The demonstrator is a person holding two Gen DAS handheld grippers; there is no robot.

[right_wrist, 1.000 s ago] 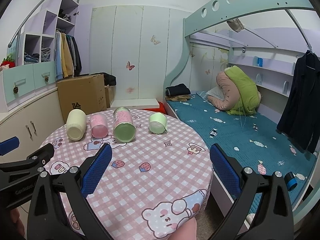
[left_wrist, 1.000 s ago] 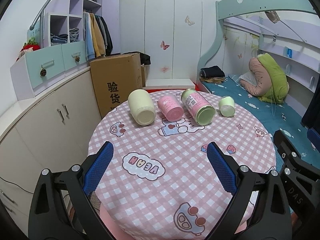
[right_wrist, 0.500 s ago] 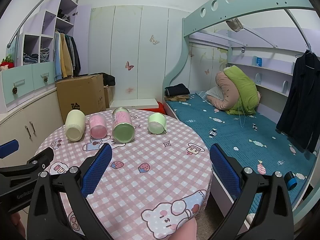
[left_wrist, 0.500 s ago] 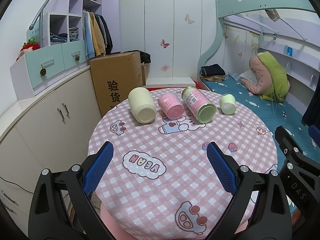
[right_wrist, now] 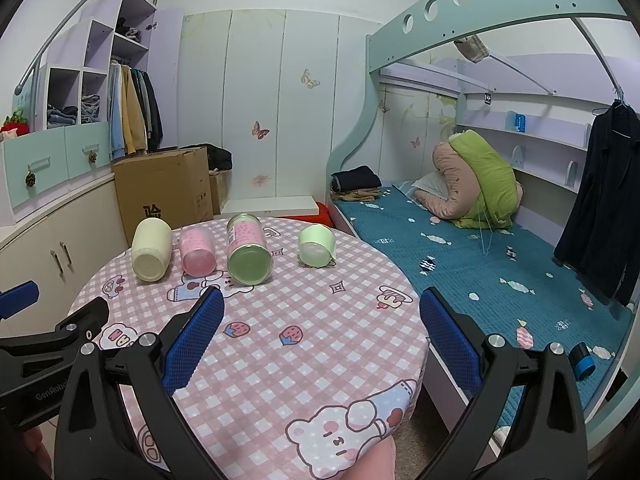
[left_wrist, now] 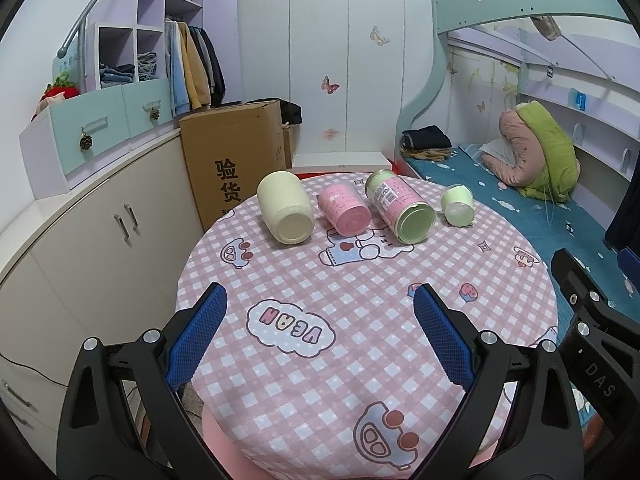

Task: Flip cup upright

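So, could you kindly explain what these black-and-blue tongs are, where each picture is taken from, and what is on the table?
They are handheld grippers, one in each of a person's hands, not a robot. Each carries a fisheye camera looking along its fingers, so one picture is from the left gripper and the other from the right gripper. Both are open and hold nothing. On the round checked table four containers lie on their sides: a cream cup, a pink cup, a labelled jar and a small green cup.

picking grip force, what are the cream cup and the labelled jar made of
Cream cup: opaque with a matte, even surface, likely plastic or ceramic; the pictures don't settle which. Jar: glossy printed label around the body and a smooth pale green end; the wall under the label is hidden.
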